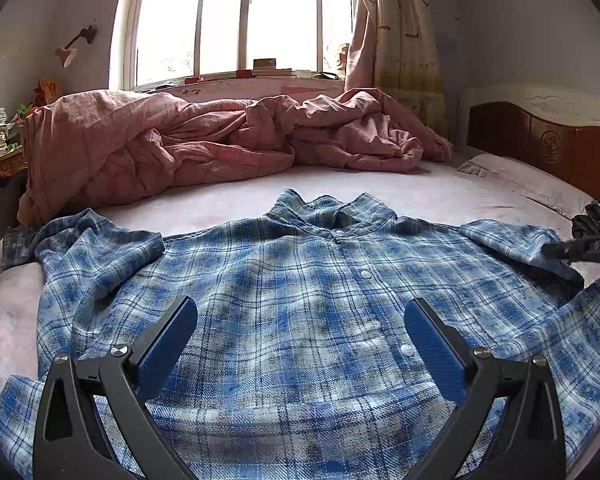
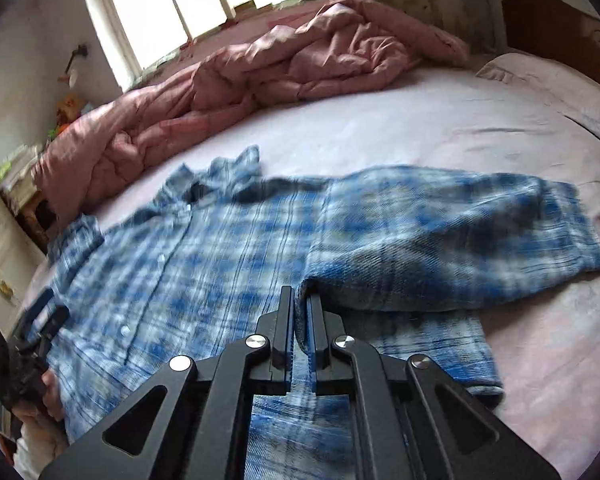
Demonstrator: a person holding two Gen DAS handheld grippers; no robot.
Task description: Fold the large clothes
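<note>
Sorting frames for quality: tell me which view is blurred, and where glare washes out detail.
Left wrist view: sharp; plaid shirt crisp, window blown out white, edges bowed by the fisheye. Right wrist view: motion blur smears the shirt and quilt; right gripper itself stays sharp; window overexposed too.

Right-wrist view: plaid shirt (image 2: 228, 264) motion-blurred, pattern smeared; fabric between right claw (image 2: 300, 320) pads partly hidden. Left claw (image 2: 40, 312) cut by frame edge. Left-wrist view: shirt hem cropped at bottom; right sleeve end hidden behind right claw.
</note>
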